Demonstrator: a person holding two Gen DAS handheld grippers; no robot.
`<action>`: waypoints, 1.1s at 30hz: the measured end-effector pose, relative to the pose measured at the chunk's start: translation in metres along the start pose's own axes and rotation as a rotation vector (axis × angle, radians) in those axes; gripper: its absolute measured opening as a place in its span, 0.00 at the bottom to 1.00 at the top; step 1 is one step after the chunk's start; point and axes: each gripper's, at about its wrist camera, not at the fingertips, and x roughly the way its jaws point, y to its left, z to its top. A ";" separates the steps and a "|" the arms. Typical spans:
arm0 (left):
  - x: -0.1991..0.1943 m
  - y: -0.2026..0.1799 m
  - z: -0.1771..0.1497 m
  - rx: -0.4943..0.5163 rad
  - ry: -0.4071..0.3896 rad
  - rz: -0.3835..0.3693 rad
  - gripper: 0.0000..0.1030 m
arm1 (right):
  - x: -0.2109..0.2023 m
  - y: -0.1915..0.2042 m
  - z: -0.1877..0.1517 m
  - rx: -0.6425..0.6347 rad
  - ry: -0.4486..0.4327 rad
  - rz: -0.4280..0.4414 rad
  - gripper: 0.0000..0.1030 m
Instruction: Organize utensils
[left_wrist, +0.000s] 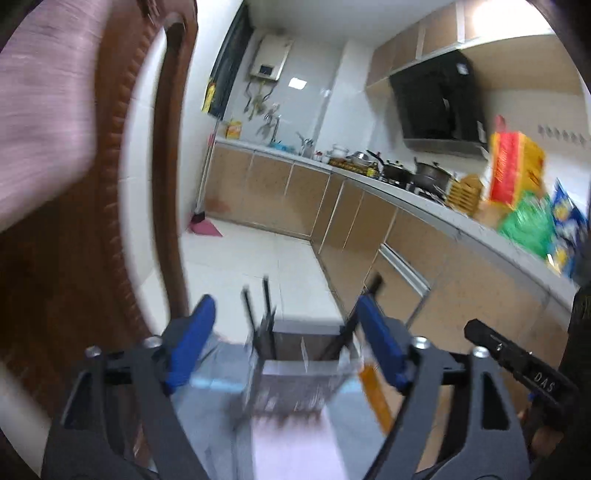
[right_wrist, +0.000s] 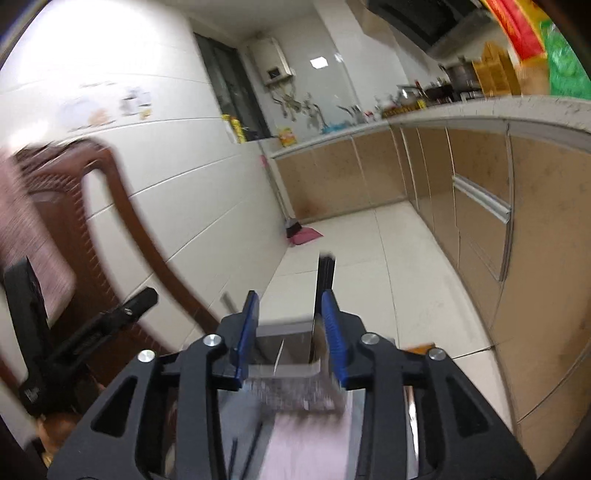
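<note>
While both views smear with blur, my left gripper (left_wrist: 284, 334) is spread wide over the utensil holder (left_wrist: 291, 380), where black chopsticks (left_wrist: 266, 295) stand. My right gripper (right_wrist: 290, 332) gapes half apart, clasping nothing; its body reads "DAS" (left_wrist: 545, 382).

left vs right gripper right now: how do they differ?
The left gripper has its jaws spread wide; the right gripper has them much closer together. The left frames the whole mesh holder of dark sticks; the right sits over one side of it, one stick just inside a pad. Both have blue pads, black frames, and grip nothing.
</note>
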 end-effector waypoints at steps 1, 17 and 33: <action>-0.020 -0.004 -0.018 0.034 0.022 -0.002 0.79 | -0.017 0.003 -0.019 -0.013 -0.002 -0.005 0.53; -0.125 0.049 -0.178 -0.074 0.170 0.137 0.82 | -0.026 0.061 -0.230 -0.133 0.377 -0.089 0.54; -0.130 0.071 -0.168 -0.090 0.194 0.123 0.82 | 0.134 0.113 -0.239 -0.182 0.606 -0.218 0.02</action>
